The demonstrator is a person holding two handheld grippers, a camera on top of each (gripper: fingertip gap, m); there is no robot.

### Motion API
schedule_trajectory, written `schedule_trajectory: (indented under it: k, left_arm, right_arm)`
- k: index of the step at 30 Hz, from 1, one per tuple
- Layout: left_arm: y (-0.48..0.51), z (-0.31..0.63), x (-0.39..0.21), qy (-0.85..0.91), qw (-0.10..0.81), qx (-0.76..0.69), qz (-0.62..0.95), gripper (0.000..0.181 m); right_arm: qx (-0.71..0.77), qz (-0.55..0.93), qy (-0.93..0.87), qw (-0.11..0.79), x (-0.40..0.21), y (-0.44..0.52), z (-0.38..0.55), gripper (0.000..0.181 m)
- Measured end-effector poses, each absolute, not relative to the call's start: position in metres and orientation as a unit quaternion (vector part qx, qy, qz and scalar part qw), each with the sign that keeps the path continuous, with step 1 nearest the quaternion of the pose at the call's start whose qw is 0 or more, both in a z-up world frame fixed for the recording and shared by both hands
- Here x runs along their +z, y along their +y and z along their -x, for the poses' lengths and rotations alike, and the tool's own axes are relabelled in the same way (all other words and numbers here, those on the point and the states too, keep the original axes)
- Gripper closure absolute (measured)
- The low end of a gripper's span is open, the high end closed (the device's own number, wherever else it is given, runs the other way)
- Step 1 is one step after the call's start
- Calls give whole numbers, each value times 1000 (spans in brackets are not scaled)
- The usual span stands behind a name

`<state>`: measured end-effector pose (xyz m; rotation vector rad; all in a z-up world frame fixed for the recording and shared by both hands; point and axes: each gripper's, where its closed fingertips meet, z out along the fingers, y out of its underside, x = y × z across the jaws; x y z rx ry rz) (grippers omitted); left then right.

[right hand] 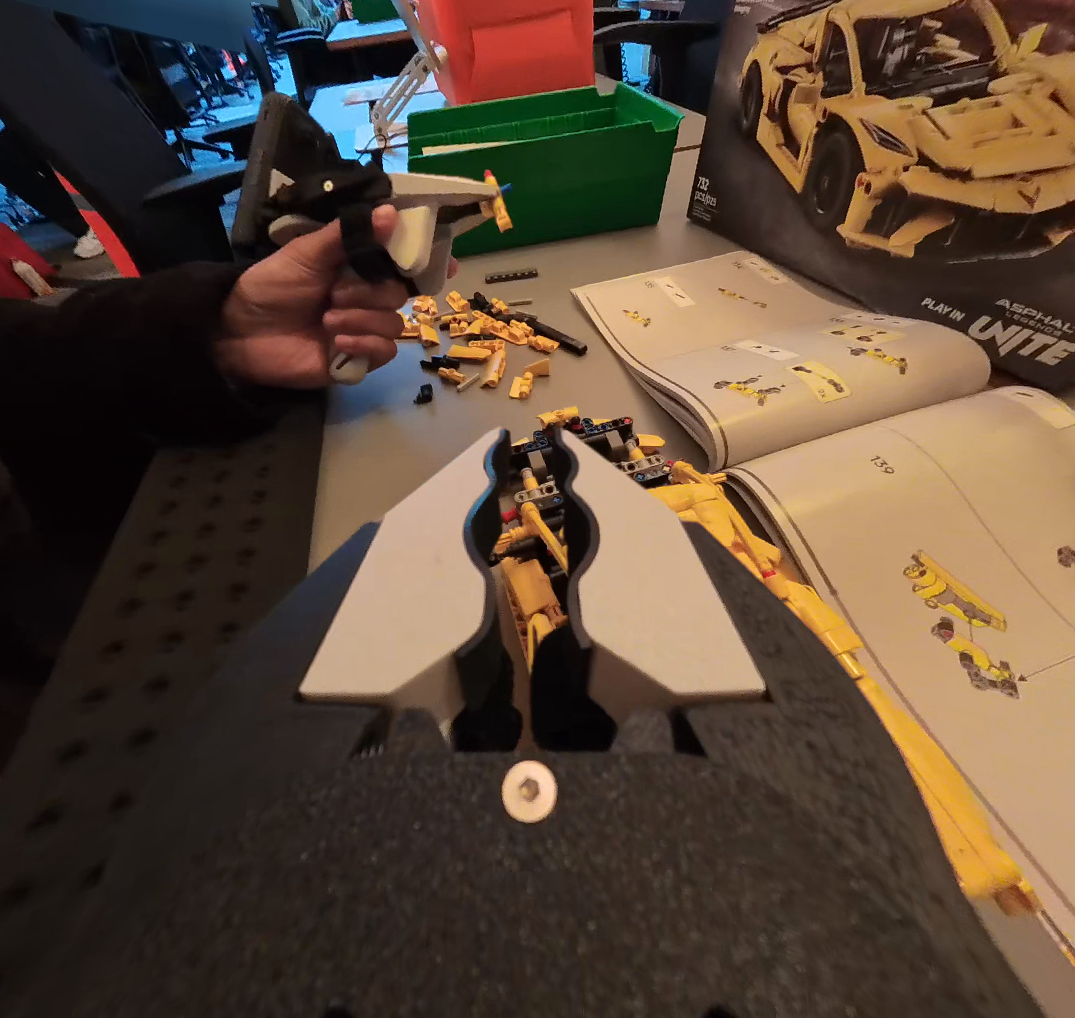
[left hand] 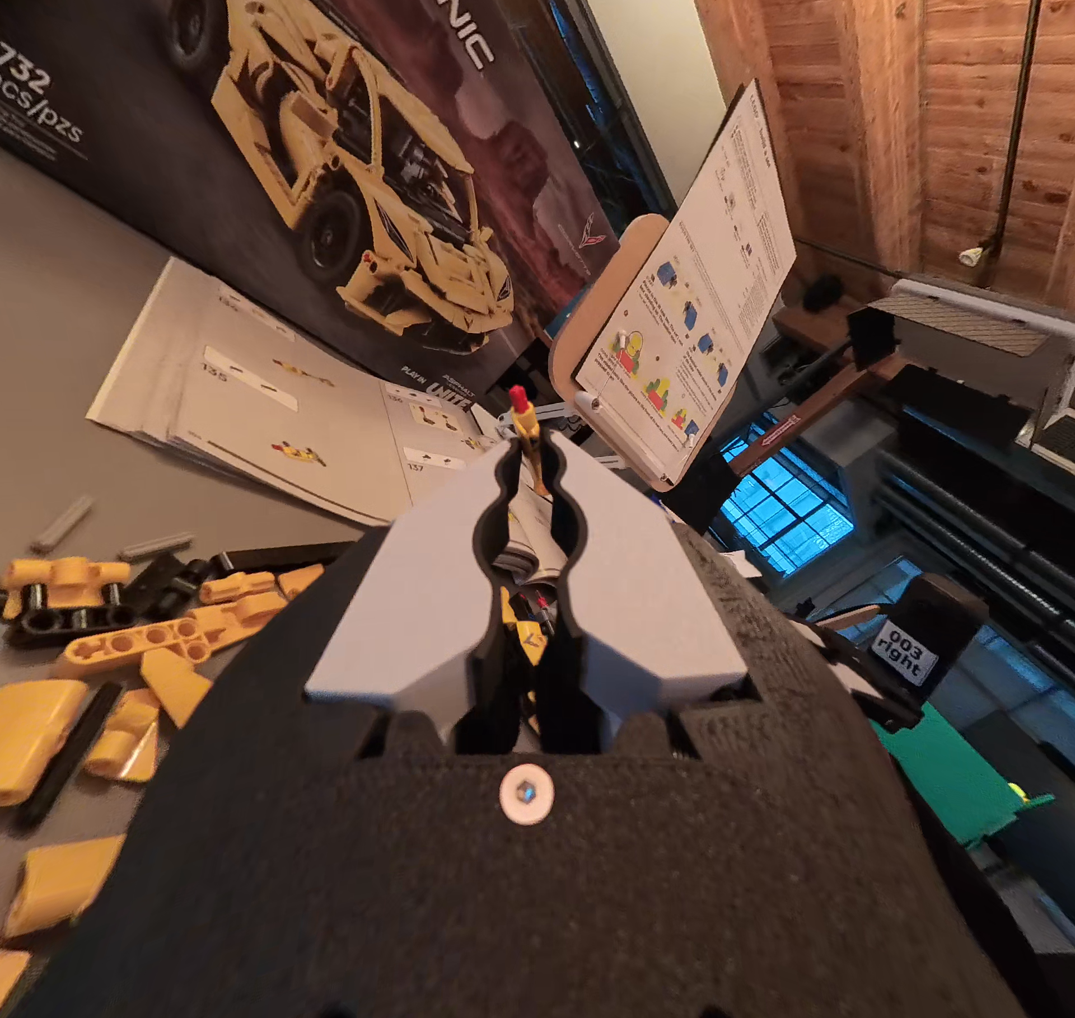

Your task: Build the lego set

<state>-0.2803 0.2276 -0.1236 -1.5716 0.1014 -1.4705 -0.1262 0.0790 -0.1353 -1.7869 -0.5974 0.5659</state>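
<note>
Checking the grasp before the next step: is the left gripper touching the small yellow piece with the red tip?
Touching. The left wrist view shows the left gripper with its jaws closed on the small yellow piece; the right wrist view shows it pinched at the tips, lifted.

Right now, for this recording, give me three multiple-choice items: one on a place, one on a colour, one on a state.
1. Where is the green bin?
A. behind the loose parts
B. on the booklet
C. on the floor

2. What colour are most loose parts?
A. blue
B. yellow
C. white

3. What is the left hand-held gripper doing?
A. lying on the table
B. hanging open and empty
C. pinching a small yellow piece

Answers: 1 A, the bin stands beyond the pile; 2 B, yellow dominates; 3 C, the piece sits between its fingertips.
</note>
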Motion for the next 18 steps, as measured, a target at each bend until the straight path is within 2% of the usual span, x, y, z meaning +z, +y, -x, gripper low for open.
schedule_trajectory:
  k: [12,13,15,18]
  left_arm:
    - [221,272,-126,57,450,-617,643,175]
    - [219,270,-125,64,449,-619,642,175]
    - [212,262,-124,89,441,-621,642,175]
    - [199,248,-125,135,429,-618,645,175]
  right_arm:
    - [223,764,-275,539,-143,77,127,171]
    - [245,767,-302,511,-147,67,132,177]
    - [295,775,-378,412,-163,33,140,163]
    - [261,786,-390,401,-168,13,122,168]
